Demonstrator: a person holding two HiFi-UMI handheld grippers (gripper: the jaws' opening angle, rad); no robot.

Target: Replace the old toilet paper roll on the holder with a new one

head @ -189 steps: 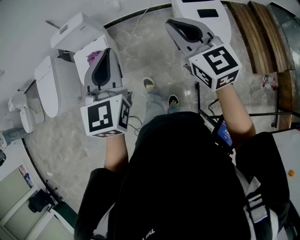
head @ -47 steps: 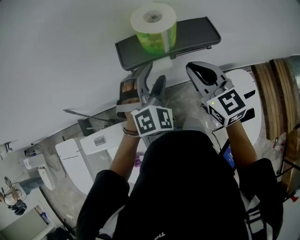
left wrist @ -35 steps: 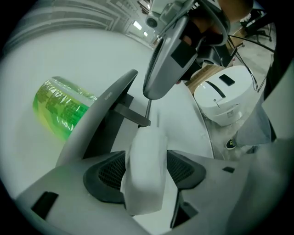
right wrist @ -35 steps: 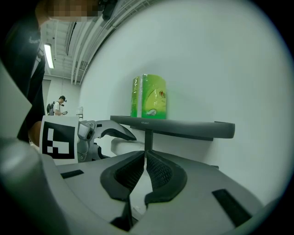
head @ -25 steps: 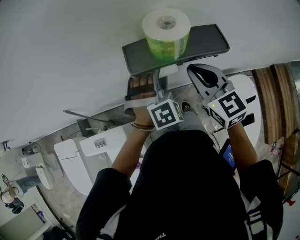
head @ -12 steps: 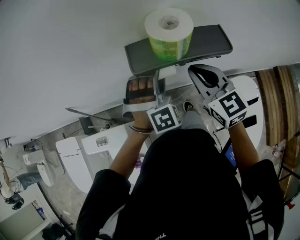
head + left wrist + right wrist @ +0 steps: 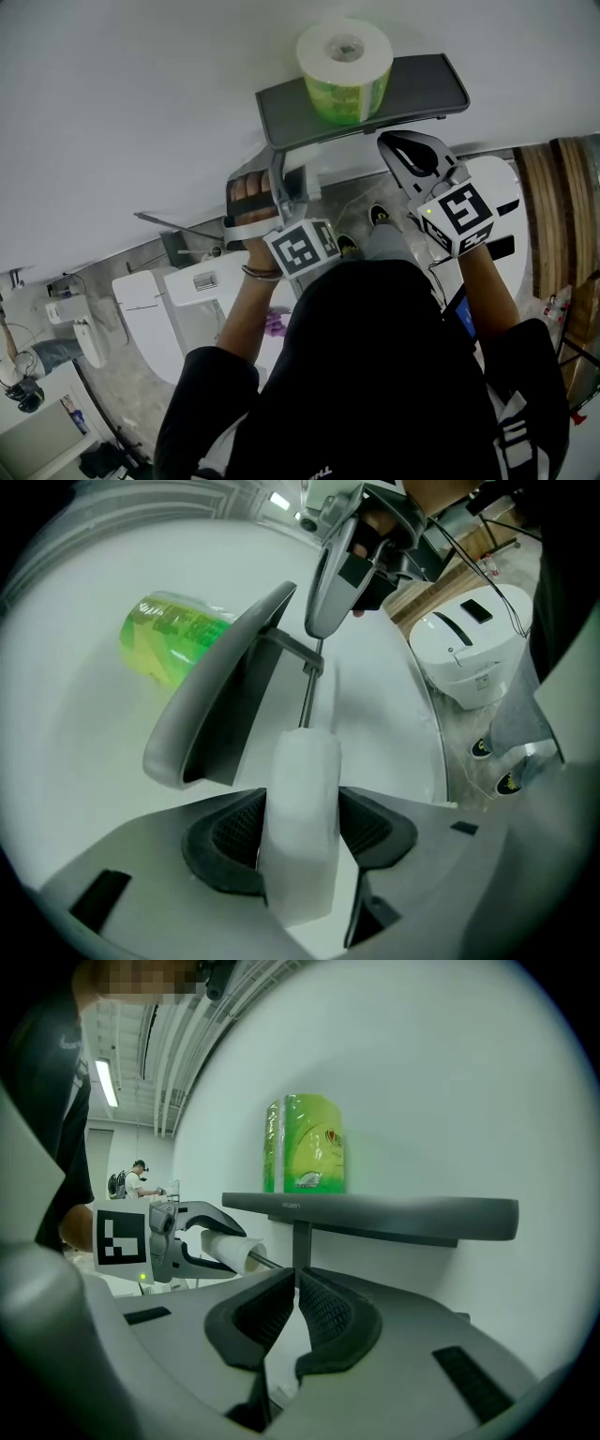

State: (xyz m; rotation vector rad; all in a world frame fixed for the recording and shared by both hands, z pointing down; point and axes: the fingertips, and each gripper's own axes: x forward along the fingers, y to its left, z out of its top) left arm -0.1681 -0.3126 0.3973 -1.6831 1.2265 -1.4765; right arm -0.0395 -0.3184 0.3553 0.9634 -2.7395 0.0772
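A flat, dark grey shelf [image 7: 412, 1211] with rounded corners is fixed to a smooth white wall [image 7: 141, 112] on 1 short post [image 7: 300, 1237]. On the shelf 1 new roll [image 7: 309, 1143] is stood upright, a full cylinder wrapped in glossy green film; its white paper and hollow core are seen from above in the head view. Below the shelf a thin metal rod [image 7: 307, 697] is carried by the post. The old roll [image 7: 305, 761], a slim white tube of soft paper, is clamped between the 2 black, mesh-textured pads [image 7: 230, 832] of the left gripper [image 7: 302, 803]. It is held just under the shelf, in line with the rod, whose end is seen at the tube's open mouth in the right gripper view. The right gripper [image 7: 294, 1283] is held beside it, its 2 ribbed jaws pressed together with nothing between them.
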